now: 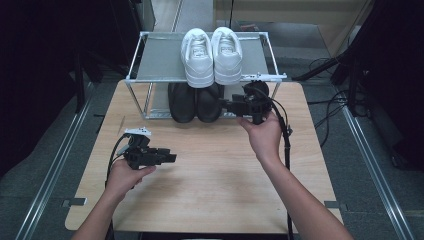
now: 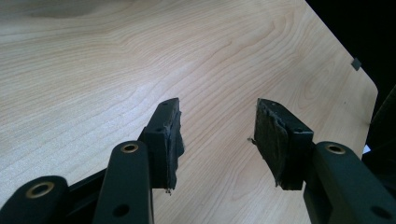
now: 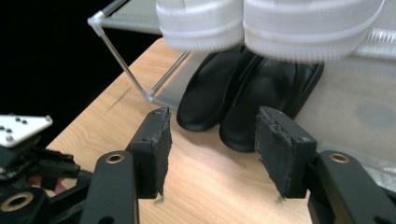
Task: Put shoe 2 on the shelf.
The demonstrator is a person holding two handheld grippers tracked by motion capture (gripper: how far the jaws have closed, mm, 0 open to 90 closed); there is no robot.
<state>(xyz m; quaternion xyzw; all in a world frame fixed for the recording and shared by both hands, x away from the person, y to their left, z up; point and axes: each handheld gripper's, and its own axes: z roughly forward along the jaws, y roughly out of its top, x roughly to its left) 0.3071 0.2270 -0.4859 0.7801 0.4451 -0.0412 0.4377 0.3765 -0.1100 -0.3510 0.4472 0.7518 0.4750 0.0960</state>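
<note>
Black shoes (image 3: 247, 93): lower shelf of rack (image 1: 150, 75), toes facing me
Right gripper (image 3: 210, 154): spread, empty, lined up to grab one
Left gripper (image 2: 217, 140): spread, idle over table (image 2: 116, 70)

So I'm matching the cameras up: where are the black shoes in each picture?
High view: black shoes at top centre, on the rack's lower shelf, under the white sneakers.
Left gripper view: bare wooden table, no shoes.
Right gripper view: upper middle, beyond the open jaws.
Shared landmark: the wooden table.
</note>
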